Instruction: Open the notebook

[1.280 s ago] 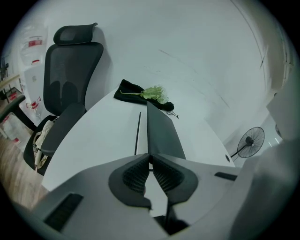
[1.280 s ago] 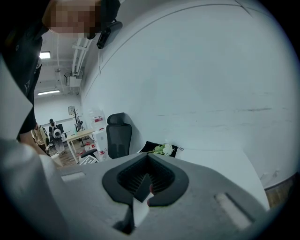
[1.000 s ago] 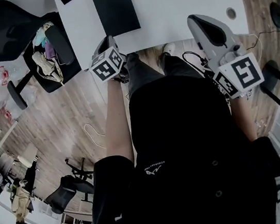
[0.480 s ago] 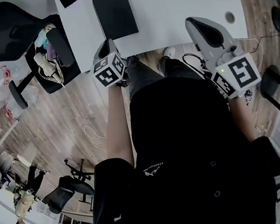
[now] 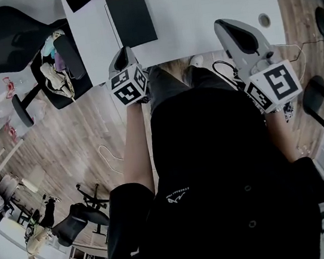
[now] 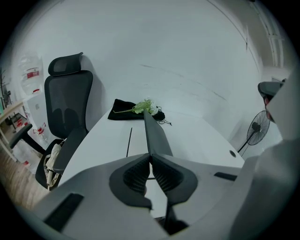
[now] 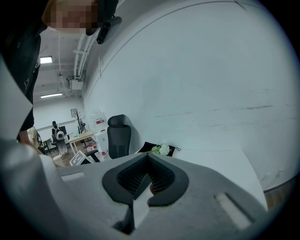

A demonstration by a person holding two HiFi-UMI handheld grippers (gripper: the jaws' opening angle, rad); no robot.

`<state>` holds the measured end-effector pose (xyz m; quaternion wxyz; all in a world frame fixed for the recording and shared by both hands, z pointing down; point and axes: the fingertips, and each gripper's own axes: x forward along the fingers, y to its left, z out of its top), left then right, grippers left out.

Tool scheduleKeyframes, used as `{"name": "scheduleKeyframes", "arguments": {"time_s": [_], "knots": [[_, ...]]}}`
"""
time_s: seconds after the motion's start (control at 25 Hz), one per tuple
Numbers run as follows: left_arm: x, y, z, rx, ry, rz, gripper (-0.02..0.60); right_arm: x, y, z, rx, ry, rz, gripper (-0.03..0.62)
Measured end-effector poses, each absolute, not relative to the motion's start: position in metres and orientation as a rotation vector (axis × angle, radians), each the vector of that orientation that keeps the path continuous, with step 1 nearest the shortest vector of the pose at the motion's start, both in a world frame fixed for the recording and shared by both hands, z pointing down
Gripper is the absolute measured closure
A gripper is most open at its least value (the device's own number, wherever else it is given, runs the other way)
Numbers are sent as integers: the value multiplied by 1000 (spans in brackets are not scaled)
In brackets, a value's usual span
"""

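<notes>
A black notebook (image 5: 131, 16) lies on the white table (image 5: 204, 5), near its front left part. A thin white strip of page shows along the notebook's left edge. My left gripper (image 5: 122, 54) sits at the notebook's near left corner. In the left gripper view its jaws (image 6: 150, 157) are shut on the dark cover (image 6: 154, 136), which rises edge-on and tilted above the white page. My right gripper (image 5: 226, 24) hovers over the table's front edge to the right, apart from the notebook. Its jaws (image 7: 147, 159) are shut with nothing between them.
A black cloth with a white-and-green flower (image 6: 139, 108) lies at the far end of the table. A black office chair (image 5: 12, 36) stands left of the table. There is a cable hole (image 5: 264, 20) near the table's right front. A fan (image 6: 255, 127) stands on the right.
My left gripper has moved forward to the notebook's near left corner and shut on the cover. A white strip of page now shows along the left edge. The right gripper has barely moved.
</notes>
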<state>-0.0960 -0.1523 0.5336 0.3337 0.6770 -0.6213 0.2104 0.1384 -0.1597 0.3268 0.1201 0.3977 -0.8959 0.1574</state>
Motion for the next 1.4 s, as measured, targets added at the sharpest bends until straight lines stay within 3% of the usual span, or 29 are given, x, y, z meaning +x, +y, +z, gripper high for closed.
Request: {"name": "scheduleKeyframes", "arguments": {"time_s": [1.4], "knots": [[-44, -153, 502, 1799, -1778, 466, 569, 201, -147, 339, 1072, -2659, 457, 592]]}}
